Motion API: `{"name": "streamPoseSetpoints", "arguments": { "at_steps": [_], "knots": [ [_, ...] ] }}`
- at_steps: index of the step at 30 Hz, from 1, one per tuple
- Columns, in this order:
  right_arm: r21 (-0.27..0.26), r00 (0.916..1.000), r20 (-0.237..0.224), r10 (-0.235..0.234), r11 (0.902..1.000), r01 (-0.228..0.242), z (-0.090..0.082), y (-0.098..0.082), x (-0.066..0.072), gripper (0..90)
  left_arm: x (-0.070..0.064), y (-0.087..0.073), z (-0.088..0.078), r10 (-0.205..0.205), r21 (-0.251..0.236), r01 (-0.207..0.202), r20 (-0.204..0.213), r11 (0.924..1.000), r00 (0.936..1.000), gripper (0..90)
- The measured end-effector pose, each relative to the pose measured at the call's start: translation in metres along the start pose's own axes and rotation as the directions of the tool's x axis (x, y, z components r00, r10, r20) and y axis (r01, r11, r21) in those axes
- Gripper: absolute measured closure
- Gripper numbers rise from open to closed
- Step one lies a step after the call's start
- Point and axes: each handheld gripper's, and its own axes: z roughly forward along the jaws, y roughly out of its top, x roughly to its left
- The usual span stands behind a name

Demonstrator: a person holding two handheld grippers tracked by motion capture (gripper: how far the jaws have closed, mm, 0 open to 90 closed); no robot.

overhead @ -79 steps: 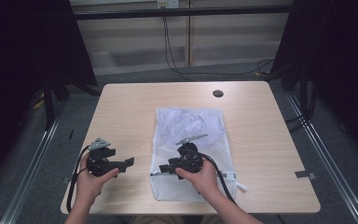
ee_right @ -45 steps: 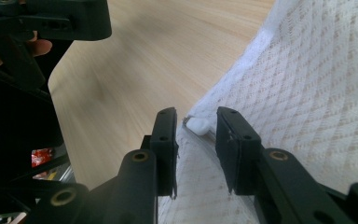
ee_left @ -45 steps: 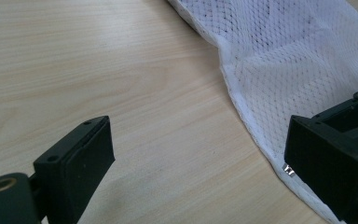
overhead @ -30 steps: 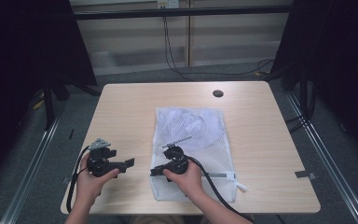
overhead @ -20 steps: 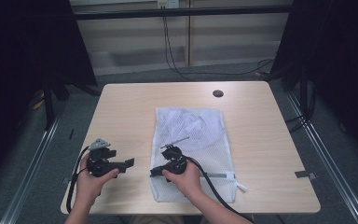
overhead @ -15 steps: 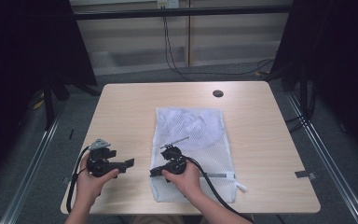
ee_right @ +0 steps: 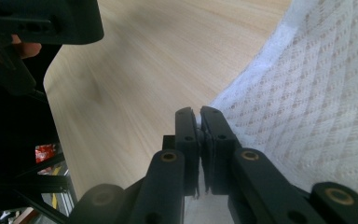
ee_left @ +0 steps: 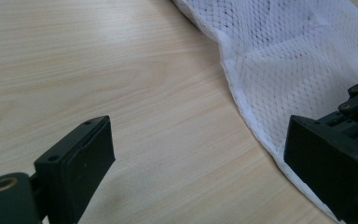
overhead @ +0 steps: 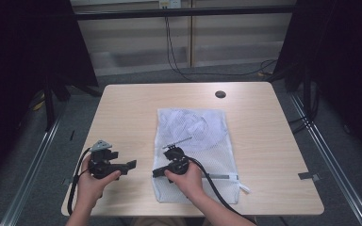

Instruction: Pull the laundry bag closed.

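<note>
Now, right tongs (ee_right: 199,122) pinching mesh bag (ee_right: 307,107) edge, left tongs (ee_left: 200,163) agape

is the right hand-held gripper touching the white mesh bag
Touching: in the right gripper view the right hand-held gripper has just closed, jaws pinching the white mesh bag's edge.

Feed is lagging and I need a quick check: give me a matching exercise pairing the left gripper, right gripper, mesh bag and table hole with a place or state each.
1 left gripper
2 right gripper
3 mesh bag
4 table hole

a far edge of table
b lying flat mid-table
c fingers apart over bare wood
d fingers shut on the bag's edge

Pairs: 1-c, 2-d, 3-b, 4-a
</note>
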Motion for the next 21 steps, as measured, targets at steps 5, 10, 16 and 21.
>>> {"name": "streamPoseSetpoints", "arguments": {
  "at_steps": [5,10,16,21],
  "knots": [
    [-0.034,0.9997,-0.024,0.009,0.9994,-0.01,-0.011,0.002,-0.002,86.7,-0.003,0.0,0.002,0.004,0.009,-0.004,0.025,1.0,0.9997,8.1],
    [-0.053,0.9981,-0.05,0.037,0.9978,-0.04,-0.018,0.003,-0.003,86.8,-0.007,0.002,0.004,0.004,0.008,-0.005,0.052,1.0,0.9986,8.2],
    [-0.073,0.9973,-0.054,0.05,0.9959,-0.054,-0.027,0.002,-0.006,86.8,-0.013,0.002,0.008,-0.01,0.021,0.008,0.101,0.9998,0.9948,8.2],
    [-0.088,0.9969,-0.057,0.054,0.9944,-0.058,-0.032,0.002,-0.008,86.8,-0.02,0.003,0.011,-0.012,0.026,0.008,0.134,0.9996,0.991,8.3]
  ]
}}
